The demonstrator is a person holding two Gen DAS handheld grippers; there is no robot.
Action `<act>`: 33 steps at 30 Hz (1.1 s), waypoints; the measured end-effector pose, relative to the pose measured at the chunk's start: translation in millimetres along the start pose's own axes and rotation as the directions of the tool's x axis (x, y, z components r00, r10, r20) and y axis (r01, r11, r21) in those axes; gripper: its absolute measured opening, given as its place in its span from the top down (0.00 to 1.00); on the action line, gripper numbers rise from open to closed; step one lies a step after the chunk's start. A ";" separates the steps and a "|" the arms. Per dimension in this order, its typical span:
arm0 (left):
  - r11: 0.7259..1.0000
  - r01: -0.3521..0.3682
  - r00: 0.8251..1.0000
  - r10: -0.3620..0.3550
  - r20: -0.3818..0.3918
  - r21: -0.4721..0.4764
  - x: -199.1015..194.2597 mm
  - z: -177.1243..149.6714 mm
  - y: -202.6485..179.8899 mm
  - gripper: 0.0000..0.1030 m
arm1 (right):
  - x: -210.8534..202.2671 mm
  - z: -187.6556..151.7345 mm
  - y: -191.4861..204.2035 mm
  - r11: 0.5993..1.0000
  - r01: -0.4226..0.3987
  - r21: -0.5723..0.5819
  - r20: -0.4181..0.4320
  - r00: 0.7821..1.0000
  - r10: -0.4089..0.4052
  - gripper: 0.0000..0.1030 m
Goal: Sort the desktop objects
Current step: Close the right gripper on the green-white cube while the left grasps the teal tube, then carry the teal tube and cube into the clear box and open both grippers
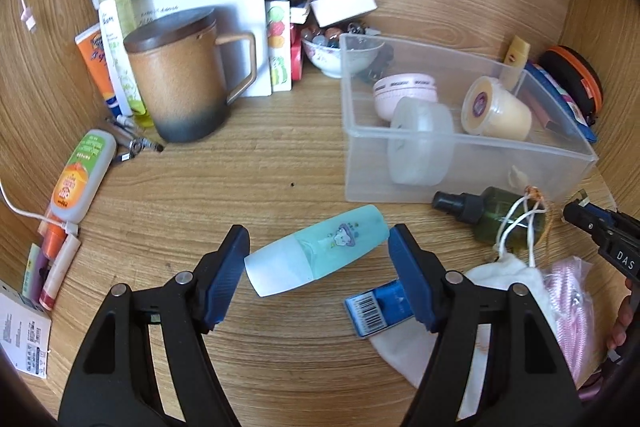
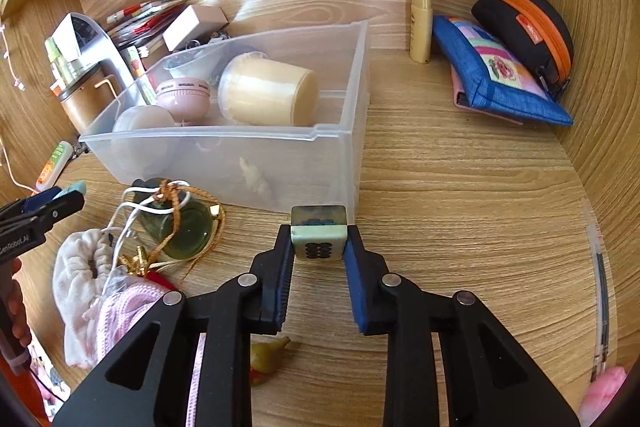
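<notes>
Right gripper (image 2: 319,247) is clamping a pale green mahjong tile (image 2: 319,235), dark dots on its face, just off the clear bin's (image 2: 224,151) near corner. Left gripper (image 1: 318,261) is hanging wide around a teal bottle (image 1: 320,249) lying on the desk (image 1: 260,167).

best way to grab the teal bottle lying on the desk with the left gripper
Grip the teal bottle across its middle, from above. It lies on its side between the open left gripper fingers, long axis running from one finger to the other, so turn the wrist to close across its narrower width, not its length.
</notes>
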State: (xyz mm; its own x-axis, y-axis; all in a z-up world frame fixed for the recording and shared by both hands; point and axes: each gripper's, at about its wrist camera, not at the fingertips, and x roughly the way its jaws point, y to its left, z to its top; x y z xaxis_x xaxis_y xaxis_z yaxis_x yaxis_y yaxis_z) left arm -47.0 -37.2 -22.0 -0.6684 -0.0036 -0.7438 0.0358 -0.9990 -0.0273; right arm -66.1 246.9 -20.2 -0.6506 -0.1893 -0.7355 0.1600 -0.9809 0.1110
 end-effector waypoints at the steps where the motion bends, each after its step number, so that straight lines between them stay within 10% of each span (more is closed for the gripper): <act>1: 1.000 0.003 1.000 -0.003 0.002 0.006 -1.1 0.8 -1.3 0.31 | -2.3 0.5 1.5 1.000 -0.002 -0.006 0.003 1.000 0.002 0.78; 33: 0.981 0.135 0.982 -0.152 0.115 0.141 -28.6 53.1 -62.8 0.31 | -37.4 45.9 47.7 0.991 -0.038 -0.127 0.116 0.992 0.053 0.78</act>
State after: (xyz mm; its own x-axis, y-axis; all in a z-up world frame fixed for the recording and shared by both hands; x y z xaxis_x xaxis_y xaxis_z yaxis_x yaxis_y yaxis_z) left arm -69.5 23.2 36.4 -0.7472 0.1430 -0.6491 -0.1601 -0.9865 -0.0330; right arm -68.2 205.1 43.3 -0.7227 -0.2450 -0.6463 0.2775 -0.9593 0.0533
